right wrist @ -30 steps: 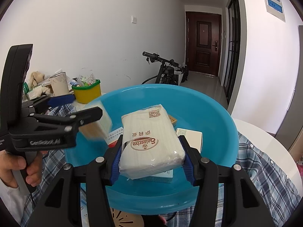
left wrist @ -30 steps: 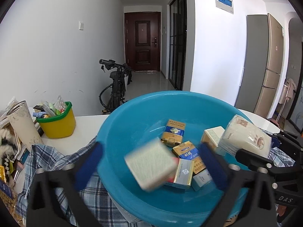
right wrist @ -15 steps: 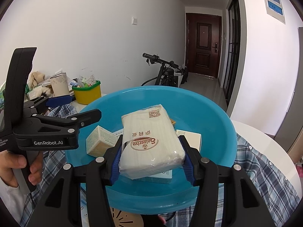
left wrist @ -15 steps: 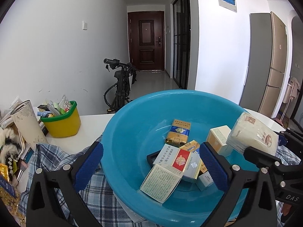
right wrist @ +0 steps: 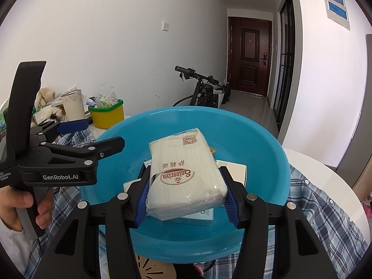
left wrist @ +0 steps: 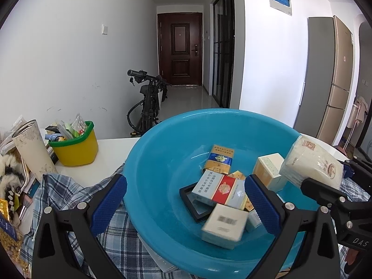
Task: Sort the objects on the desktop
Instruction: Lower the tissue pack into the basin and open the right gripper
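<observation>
We see the right gripper (right wrist: 187, 191) pinching a clear-wrapped pack of white tissues (right wrist: 186, 174) between its blue pads; the pack's red oval label reads "Saizeriya" with three Chinese characters above it and a QR code at the far end. The pack hangs above the near part of a blue basin (left wrist: 162, 153), which rests on a blue-and-white plaid cloth (left wrist: 67, 195) on the white desk (left wrist: 111, 153). The left gripper (left wrist: 184, 200) is spread wide with nothing between its blue pads, one finger over the basin's left rim and the other over its inside; in the right wrist view we read "GenRobot.AI" on its black body, and a hand (right wrist: 21, 205) grips its handle. On the right gripper's body in the left wrist view we make out "DAS". Inside the basin lie several small boxes: a gold-and-blue cigarette pack (left wrist: 218, 159) toward the far side, a silver pack with a red panel (left wrist: 219, 189) in the middle on a flat black case (left wrist: 194, 205), a cream carton with green print (left wrist: 268, 169) toward the right rim, and a blurred pale box (left wrist: 223, 225) nearest us whose barcode we cannot read. Near the desk's far left edge stand a yellow tub with a green rim (left wrist: 75, 147), stuffed with small items, and a pale patterned cylinder (left wrist: 33, 148) beside it.
</observation>
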`<state>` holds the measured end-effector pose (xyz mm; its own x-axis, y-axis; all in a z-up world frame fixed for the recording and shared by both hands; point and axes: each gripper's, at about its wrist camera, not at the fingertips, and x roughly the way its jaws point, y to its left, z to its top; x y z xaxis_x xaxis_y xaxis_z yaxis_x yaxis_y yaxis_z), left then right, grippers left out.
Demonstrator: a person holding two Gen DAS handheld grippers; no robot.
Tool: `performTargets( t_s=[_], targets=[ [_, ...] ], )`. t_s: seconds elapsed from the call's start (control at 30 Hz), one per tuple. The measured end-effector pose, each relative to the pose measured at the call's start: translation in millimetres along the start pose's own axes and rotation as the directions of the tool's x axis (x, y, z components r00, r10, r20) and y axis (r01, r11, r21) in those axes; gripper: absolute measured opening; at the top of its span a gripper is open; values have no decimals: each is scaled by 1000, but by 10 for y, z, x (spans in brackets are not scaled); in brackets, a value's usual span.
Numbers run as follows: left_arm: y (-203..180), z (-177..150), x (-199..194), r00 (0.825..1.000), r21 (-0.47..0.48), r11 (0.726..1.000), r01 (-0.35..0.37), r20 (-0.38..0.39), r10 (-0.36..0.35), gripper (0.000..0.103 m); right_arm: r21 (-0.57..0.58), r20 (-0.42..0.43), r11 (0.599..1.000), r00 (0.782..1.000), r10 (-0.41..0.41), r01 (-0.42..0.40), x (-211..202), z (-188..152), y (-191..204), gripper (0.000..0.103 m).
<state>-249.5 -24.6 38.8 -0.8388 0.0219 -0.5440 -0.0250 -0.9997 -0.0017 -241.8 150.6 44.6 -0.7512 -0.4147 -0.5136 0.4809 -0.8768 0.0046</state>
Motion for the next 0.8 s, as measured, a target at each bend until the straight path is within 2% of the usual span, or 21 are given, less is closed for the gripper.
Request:
performTargets(
  t_s=[0.5,0.8],
  targets=[
    [-117,-24,7,1000,32,999,-4,-2,5,103,8,-10,1000,1000,-2,2,46,-18,-53,53],
    [3,-16,-10,1000,-12,1000,-1,-6,1,103,-9,-4,1000,1000,-9,9,13,-21,-14,53]
  ],
)
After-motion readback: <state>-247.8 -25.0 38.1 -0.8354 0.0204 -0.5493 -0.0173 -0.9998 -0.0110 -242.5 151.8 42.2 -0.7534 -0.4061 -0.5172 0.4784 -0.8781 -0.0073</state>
